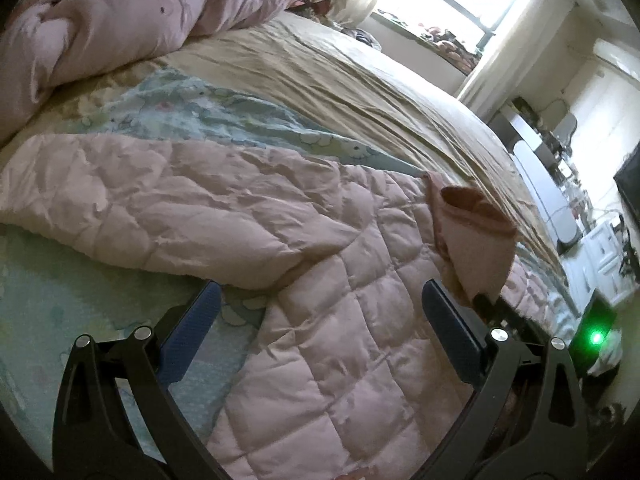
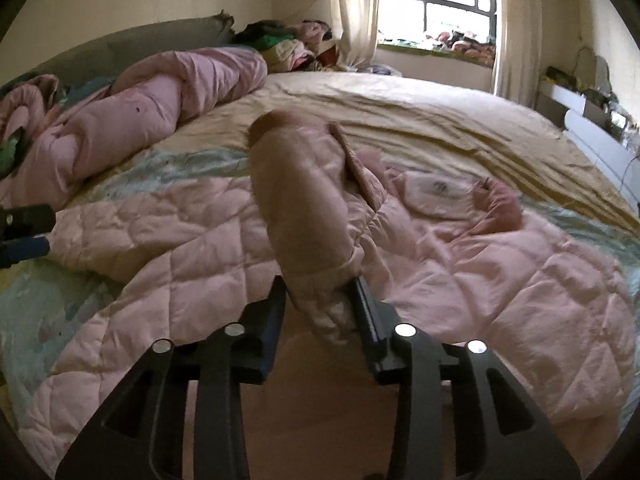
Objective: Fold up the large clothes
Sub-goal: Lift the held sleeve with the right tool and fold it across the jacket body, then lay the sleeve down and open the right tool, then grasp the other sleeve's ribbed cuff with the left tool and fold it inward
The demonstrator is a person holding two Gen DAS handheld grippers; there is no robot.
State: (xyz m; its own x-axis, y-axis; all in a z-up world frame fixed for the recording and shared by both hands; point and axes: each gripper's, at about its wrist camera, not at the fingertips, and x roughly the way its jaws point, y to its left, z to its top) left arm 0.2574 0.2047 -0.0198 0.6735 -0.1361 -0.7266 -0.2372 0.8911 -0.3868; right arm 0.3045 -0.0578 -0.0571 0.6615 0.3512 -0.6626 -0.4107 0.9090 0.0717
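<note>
Bed (image 2: pixel 440 120): tan sheet over the far half, pale blue printed sheet (image 1: pixel 192 120) nearer. Duvet (image 2: pixel 140 116): pink, bunched along the headboard side, clear of the work area. Clothes pile (image 2: pixel 280 46): mixed colours, far corner by the curtain (image 2: pixel 352 12). Window (image 2: pixel 440 4): bright, with oddments on its sill. Shelving (image 2: pixel 592 128): white, right of the bed. Jacket (image 2: pixel 480 280): pink, quilted, spread flat on the near part of the bed, white label showing at the collar; one sleeve (image 2: pixel 304 216) lifted above the body, the other lying out to the left. Right hand-held gripper (image 2: pixel 320 300): jaws partly open, sleeve cuff between them, touching the right finger; whether it is still pinched cannot be told. Left hand-held gripper (image 1: pixel 320 300): jaws wide, nothing between them, poised over the jacket's left side.
</note>
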